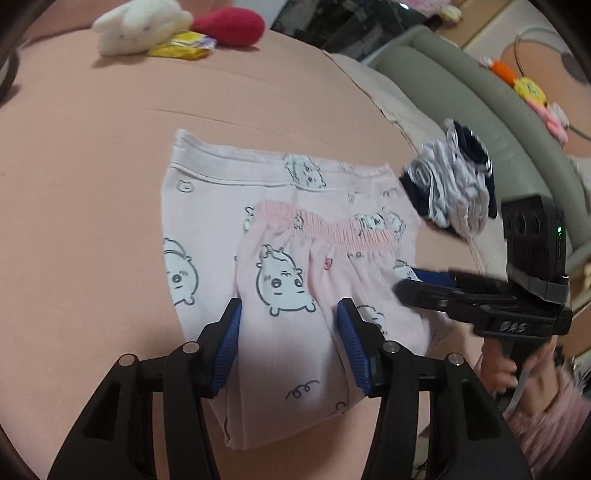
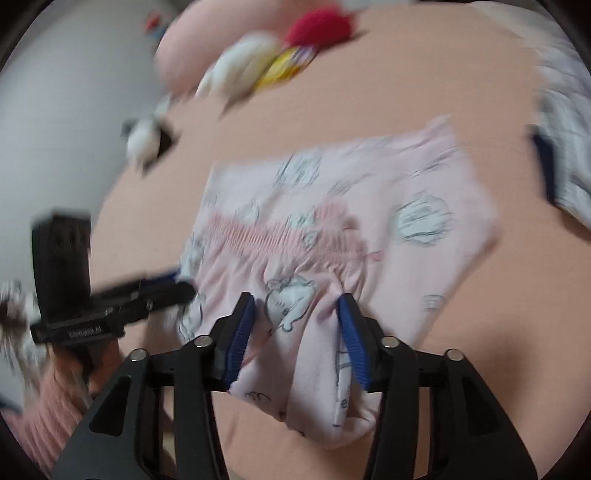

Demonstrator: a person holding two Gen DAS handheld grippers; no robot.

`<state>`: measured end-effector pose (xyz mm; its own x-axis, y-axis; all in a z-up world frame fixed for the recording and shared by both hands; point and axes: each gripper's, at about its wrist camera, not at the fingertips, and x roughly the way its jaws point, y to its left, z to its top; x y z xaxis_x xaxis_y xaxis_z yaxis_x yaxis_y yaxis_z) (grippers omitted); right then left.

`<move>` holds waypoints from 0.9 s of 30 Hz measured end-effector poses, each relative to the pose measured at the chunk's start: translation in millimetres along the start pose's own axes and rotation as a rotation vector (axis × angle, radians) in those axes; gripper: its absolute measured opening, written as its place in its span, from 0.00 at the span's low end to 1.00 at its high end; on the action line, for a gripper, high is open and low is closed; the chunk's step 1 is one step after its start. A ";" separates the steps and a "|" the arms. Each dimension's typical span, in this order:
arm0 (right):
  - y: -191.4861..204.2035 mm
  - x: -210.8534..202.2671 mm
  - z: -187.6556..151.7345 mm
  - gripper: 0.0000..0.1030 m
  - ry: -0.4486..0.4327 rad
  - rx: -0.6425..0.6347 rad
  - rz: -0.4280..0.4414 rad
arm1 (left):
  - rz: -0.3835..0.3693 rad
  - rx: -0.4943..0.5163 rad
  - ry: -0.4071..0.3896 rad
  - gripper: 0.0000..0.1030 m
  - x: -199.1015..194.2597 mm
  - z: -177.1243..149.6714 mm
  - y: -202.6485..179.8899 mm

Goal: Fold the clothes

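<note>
a: where is the garment?

b: the pale pink cotton pyjama trousers printed with white cartoon animals lie folded on the peach-pink bed sheet, the gathered elastic waistband across the middle. the near folded end bunches up between the blue pads of the left claw.

a: gripped?

b: no. the left claw's jaws stand apart and the pads do not press the cloth. same for the right claw: spread, cloth between, no pinch.

a: what does each view add?

b: the left view is sharp. it shows the right claw from the side at the trousers' right edge, a rolled navy-and-white striped garment beyond it, and far off a white plush rabbit, a red plush toy and a yellow packet. the right view is blurred, but shows the left claw at the left edge and a pink knitted sleeve.
</note>
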<state>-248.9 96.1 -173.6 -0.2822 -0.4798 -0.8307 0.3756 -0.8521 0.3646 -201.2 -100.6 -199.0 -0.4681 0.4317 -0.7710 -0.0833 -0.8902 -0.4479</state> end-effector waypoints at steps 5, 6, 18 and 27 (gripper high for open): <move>-7.6 9.8 4.4 0.44 0.021 0.001 -0.057 | -0.077 -0.072 -0.012 0.51 4.9 8.3 13.1; -8.4 9.2 3.8 0.44 0.025 0.001 -0.052 | -0.094 -0.076 -0.010 0.51 6.3 8.9 12.1; -17.4 10.3 7.5 0.48 0.021 0.025 -0.047 | -0.115 -0.081 -0.042 0.28 15.4 1.8 6.1; -17.0 11.6 8.5 0.50 -0.020 0.042 -0.042 | -0.107 -0.074 -0.056 0.28 15.9 3.9 3.1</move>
<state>-266.0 103.3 -185.8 -0.3148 -0.4472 -0.8372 0.3260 -0.8794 0.3471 -212.3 -97.0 -210.8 -0.5087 0.5130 -0.6914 -0.0716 -0.8255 -0.5599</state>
